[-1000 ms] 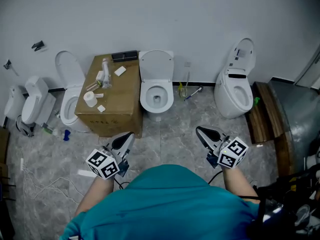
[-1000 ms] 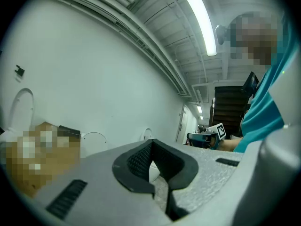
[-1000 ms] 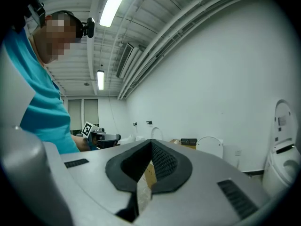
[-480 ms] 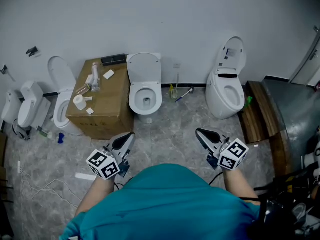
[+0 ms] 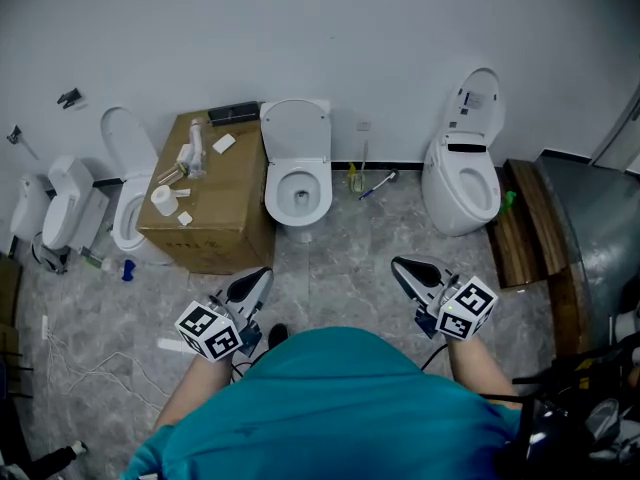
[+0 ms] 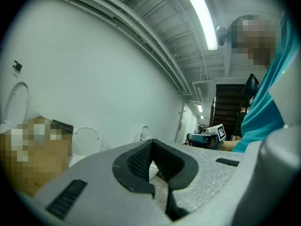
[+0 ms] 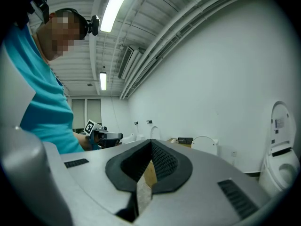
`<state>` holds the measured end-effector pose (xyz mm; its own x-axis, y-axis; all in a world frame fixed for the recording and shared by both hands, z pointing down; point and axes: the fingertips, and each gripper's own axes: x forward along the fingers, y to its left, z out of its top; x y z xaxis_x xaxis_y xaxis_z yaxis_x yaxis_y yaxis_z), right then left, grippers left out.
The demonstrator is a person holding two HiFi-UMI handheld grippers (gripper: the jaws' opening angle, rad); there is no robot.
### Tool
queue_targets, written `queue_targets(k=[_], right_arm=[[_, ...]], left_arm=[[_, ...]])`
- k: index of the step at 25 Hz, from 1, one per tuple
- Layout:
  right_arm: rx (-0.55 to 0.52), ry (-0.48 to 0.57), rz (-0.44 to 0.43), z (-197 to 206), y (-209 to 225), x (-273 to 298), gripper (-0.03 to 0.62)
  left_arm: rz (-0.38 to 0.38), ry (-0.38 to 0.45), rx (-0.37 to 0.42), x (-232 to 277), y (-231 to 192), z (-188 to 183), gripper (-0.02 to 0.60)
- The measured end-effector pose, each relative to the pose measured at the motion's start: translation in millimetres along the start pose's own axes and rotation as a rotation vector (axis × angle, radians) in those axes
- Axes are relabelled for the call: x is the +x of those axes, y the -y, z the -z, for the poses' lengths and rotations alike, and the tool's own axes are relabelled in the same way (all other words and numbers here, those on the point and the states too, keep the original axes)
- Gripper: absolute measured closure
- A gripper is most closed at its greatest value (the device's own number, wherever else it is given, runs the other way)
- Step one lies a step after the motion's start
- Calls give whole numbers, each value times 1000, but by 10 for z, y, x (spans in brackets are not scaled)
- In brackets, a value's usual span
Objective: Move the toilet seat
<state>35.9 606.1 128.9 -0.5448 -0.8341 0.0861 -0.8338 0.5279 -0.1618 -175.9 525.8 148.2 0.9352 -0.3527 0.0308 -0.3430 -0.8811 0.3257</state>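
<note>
Both grippers hang low in front of the person's teal shirt, well apart from every toilet. The left gripper has its jaws brought together with nothing between them, and the right gripper is likewise fully closed and empty.

3 toilets stand along the far wall. The middle toilet is straight ahead, so its toilet seat is the likeliest target (the task does not say which one). Its lid leans upright against the wall; the ring seems to lie down on the bowl, though I cannot be sure from this height.

The seat looks like rigid, glossy plastic: probably light, stiff and slippery, swinging on hinges at the back. The front edge, farthest from the hinges, seems the best place to take hold, with 1 jaw under the rim. It could slam if it slips out of the jaws.

A cardboard box sits just beside the middle toilet on its left, carrying a paper roll and a bottle; it would crowd a left-side reach. A brush lies on the floor by the wall to the right. Beyond it stand the right toilet and some wooden planks. The left toilet is behind the box. The marbled floor between person and bowl is open.
</note>
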Motion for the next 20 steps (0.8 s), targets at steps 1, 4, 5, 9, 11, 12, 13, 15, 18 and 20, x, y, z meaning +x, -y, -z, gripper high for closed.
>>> queue_targets(k=[1,4,5,9,11,12,13,15,18,20], right_arm=[[-1,-1,0,0,18,82,594],[-10,-6,6,-21,84,398,594],[-16,-8,11,-33,110,521,595],[-17,-11,40,-104,208,1057,595],[-25,-7,49,-181,249,1326,594],[-27,-2,57,-231,286,1454,594],[-27,5,67,-284,333,1580,594],[-24,17,88,-368,433,1833,594],[-17,14,107,-409,544,2204,594],[-9,5,113,-413,600,2443,594]], left_arm=[[2,1,-5,4,-82,-5,578],[23,2,-6,42,-378,-65,578],[33,1,-2,57,-496,-101,578],[69,-7,0,118,-1058,-291,578],[90,-17,0,166,-1341,-418,578],[102,-21,3,197,-1478,-486,578],[113,-24,7,234,-1613,-558,578],[136,-30,14,308,-1868,-689,578],[162,-42,18,373,-2228,-807,578],[167,-48,13,389,-2467,-861,578]])
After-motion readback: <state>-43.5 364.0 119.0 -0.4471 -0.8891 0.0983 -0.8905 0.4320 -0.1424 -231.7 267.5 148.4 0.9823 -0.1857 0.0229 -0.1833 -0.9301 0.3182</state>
